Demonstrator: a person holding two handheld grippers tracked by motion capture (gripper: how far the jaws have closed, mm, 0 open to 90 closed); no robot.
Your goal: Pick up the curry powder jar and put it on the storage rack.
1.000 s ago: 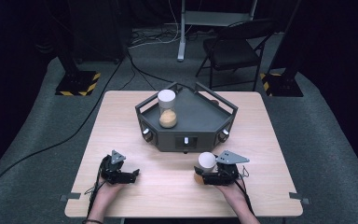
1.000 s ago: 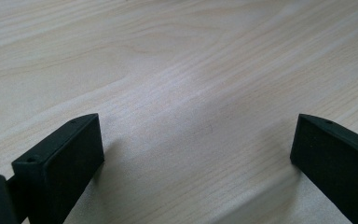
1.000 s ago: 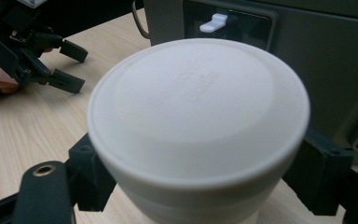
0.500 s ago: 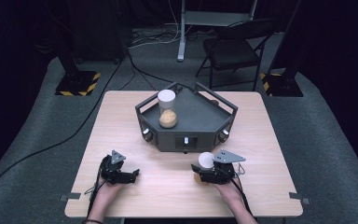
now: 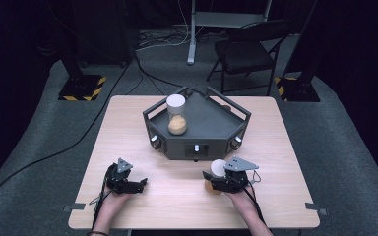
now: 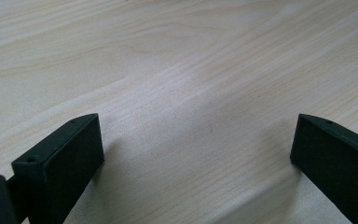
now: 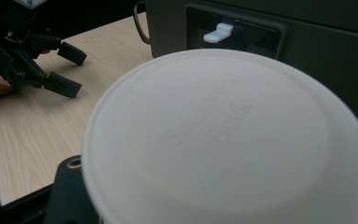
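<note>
Got a white-lidded jar (image 5: 217, 173) in my right gripper (image 5: 221, 181), down on the table (image 5: 285, 147) just in front of the dark tray (image 5: 211, 132).

Jaws are clamped on it; its lid (image 7: 228, 140) is right up against that camera. A matching jar (image 5: 176, 115) stands on the tray. My left gripper (image 5: 134, 185) sits low over bare wood, jaws wide apart, nothing between them.
</note>
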